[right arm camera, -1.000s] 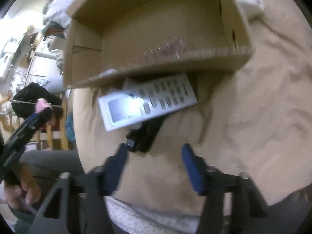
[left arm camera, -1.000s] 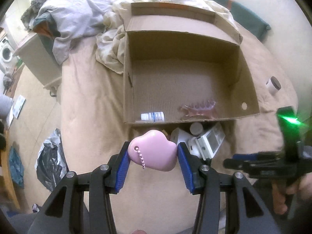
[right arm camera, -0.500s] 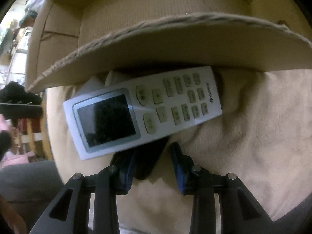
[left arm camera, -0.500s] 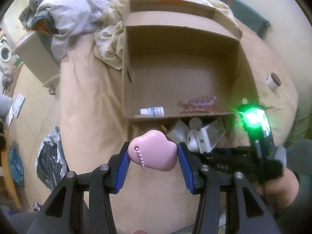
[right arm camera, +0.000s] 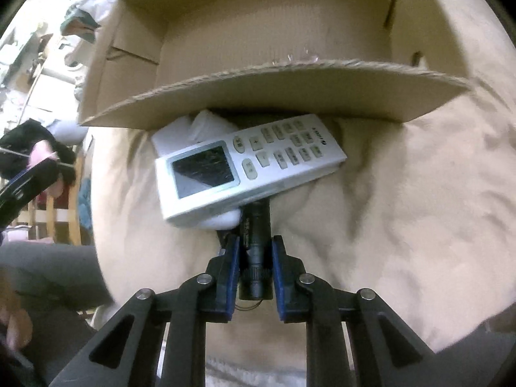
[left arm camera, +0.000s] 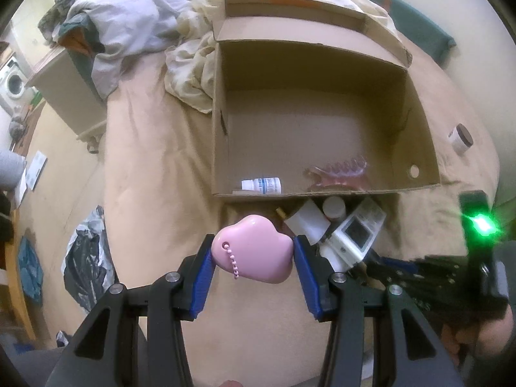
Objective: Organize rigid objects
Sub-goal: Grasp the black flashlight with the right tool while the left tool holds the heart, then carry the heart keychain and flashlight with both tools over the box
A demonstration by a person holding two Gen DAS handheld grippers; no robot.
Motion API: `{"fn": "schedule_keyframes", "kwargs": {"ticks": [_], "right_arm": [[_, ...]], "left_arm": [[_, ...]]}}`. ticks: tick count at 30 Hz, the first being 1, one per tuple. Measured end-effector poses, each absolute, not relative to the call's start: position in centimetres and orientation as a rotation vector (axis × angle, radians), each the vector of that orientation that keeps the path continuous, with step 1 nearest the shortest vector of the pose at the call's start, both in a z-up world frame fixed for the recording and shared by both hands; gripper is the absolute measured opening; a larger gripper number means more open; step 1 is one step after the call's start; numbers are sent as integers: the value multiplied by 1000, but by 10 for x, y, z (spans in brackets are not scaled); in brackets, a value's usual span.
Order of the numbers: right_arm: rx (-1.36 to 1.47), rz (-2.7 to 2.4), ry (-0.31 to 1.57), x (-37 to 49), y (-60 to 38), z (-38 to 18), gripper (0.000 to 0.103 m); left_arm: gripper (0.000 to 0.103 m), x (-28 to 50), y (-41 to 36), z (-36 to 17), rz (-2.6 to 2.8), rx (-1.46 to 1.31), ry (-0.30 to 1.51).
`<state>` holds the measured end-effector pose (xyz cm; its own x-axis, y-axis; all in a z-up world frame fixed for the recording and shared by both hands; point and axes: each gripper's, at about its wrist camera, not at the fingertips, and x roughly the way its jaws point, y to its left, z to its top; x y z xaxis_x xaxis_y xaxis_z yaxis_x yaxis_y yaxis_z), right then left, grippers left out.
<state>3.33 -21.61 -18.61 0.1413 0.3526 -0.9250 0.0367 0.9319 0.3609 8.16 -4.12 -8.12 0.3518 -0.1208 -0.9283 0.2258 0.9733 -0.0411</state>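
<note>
Left gripper: at lower centre of its view, blue pads pressed on both sides of a pink heart-shaped case with a bead chain, held above the bed.

Right gripper: at lower centre of its view, its jaws have just been closing and now stand narrow, pads against both sides of a black flashlight. The flashlight's far end runs under a white remote control, which lies tilted on the bed just before the box's near wall.

Cardboard box: open, upper centre of the left view. Inside, along the near wall, lie a small white bottle and a pink hair claw, apart from each other.

A small jar sits on the bed at the right edge, outside the box.
</note>
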Motion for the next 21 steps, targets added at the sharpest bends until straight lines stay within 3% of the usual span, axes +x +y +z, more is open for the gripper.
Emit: {"fn": "schedule_keyframes", "kwargs": {"ticks": [21], "right_arm": [[394, 351, 1075, 12, -225, -68, 20]], "left_arm": [[44, 78, -36, -67, -203, 90, 1107]]}}
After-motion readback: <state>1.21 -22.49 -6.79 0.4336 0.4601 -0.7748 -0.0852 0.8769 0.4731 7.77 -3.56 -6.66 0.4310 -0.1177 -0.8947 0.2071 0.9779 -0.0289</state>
